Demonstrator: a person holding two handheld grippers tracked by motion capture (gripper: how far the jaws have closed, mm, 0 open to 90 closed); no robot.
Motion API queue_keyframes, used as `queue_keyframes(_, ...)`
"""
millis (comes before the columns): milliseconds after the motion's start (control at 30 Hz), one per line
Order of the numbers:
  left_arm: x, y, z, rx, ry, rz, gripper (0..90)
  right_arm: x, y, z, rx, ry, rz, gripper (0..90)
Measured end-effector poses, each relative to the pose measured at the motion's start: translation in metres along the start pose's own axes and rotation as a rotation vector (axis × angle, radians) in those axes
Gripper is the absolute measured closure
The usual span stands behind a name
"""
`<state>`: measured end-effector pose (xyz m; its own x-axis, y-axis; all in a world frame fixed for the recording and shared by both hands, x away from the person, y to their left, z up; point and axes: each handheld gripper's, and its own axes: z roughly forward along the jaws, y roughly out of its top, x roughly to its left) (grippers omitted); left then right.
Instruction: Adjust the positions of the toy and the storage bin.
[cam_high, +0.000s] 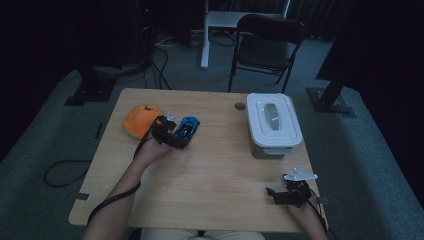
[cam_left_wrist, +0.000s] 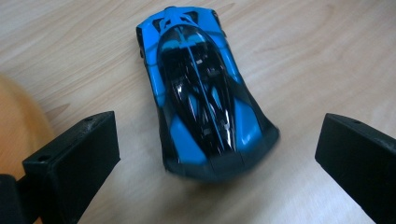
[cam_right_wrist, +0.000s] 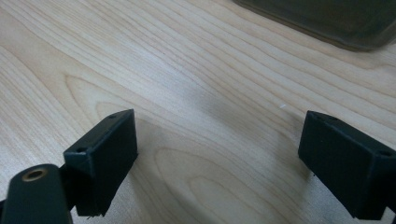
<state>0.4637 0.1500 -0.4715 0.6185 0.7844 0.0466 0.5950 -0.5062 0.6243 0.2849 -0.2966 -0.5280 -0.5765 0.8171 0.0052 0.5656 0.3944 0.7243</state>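
A blue and black toy car (cam_left_wrist: 201, 91) lies on the wooden table (cam_high: 215, 170), left of centre in the high view (cam_high: 187, 129). My left gripper (cam_high: 172, 136) is open just behind the car; in the left gripper view its two black jaws stand wide on either side of the car's near end (cam_left_wrist: 219, 161) without touching it. An orange soft toy (cam_high: 140, 120) sits right beside the car on its left. My right gripper (cam_high: 282, 195) rests low near the table's front right edge, open, with bare wood between its jaws (cam_right_wrist: 219, 158).
A white lidded plastic box (cam_high: 272, 122) stands on the right half of the table; its dark lower edge (cam_right_wrist: 322, 23) shows ahead of the right gripper. A round grommet (cam_high: 240, 106) sits at the back edge. A folding chair (cam_high: 267, 47) stands beyond the table.
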Motion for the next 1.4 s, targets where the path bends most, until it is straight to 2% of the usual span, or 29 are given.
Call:
queue_keyframes(200, 0.006, 0.015, 0.024, 0.027, 0.01, -0.057, 0.3, 0.0, 0.0, 0.0, 0.0, -0.002, 0.002, 11.4)
queue_keyframes(233, 0.006, 0.017, 0.027, 0.032, -0.001, -0.061, 0.3, 0.0, 0.0, 0.0, 0.0, -0.002, 0.002, 11.3)
queue_keyframes(300, 0.005, 0.022, 0.033, 0.042, 0.011, -0.056, 0.3, 0.0, 0.0, 0.0, 0.0, -0.002, 0.002, 11.4)
queue_keyframes(400, 0.007, 0.027, 0.04, 0.055, 0.014, -0.087, 0.4, 0.0, 0.0, 0.0, 0.0, -0.002, 0.002, 11.4)
queue_keyframes(467, 0.007, 0.03, 0.042, 0.06, 0.033, -0.087, 0.4, 0.0, 0.0, 0.0, 0.0, -0.003, 0.002, 11.4)
queue_keyframes(567, 0.007, 0.032, 0.047, 0.086, 0.054, -0.092, 0.4, 0.0, 0.0, 0.0, 0.0, -0.003, 0.002, 11.4)
queue_keyframes(633, 0.007, 0.031, 0.05, 0.096, 0.044, -0.106, 0.4, 0.0, 0.0, 0.0, 0.0, -0.004, 0.002, 11.4)
queue_keyframes(800, 0.006, 0.03, 0.056, 0.102, 0.055, -0.116, 0.5, 0.0, 0.0, 0.0, 0.0, -0.006, 0.005, 11.4)
queue_keyframes(833, 0.006, 0.03, 0.057, 0.103, 0.068, -0.117, 2.4, 0.0, 0.0, 0.0, 0.0, -0.006, 0.004, 11.4)
queue_keyframes(933, 0.004, 0.028, 0.061, 0.103, 0.052, -0.123, 3.2, 0.0, 0.0, 0.0, 0.0, -0.007, 0.006, 11.5)
queue_keyframes(1000, 0.002, 0.028, 0.061, 0.091, 0.058, -0.124, 5.2, -0.001, 0.0, 0.0, 0.0, -0.008, 0.008, 11.5)
queue_keyframes(1067, 0.0, 0.028, 0.063, 0.095, 0.044, -0.124, 10.4, -0.001, 0.0, 0.0, 0.0, -0.009, 0.009, 11.5)
queue_keyframes(1167, -0.001, 0.029, 0.063, 0.093, 0.059, -0.099, 14.6, -0.001, 0.0, 0.0, 0.0, -0.011, 0.01, 11.5)
queue_keyframes(1300, 0.001, 0.027, 0.063, 0.084, 0.065, -0.12, 21.8, -0.001, 0.0, 0.0, -0.001, -0.014, 0.013, 11.7)
queue_keyframes(1333, 0.002, 0.026, 0.063, 0.081, 0.052, -0.127, 23.5, -0.001, 0.0, 0.0, -0.001, -0.014, 0.013, 11.8)
queue_keyframes(1400, 0.002, 0.026, 0.063, 0.081, 0.052, -0.125, 23.9, -0.001, 0.0, 0.0, -0.001, -0.015, 0.014, 11.8)
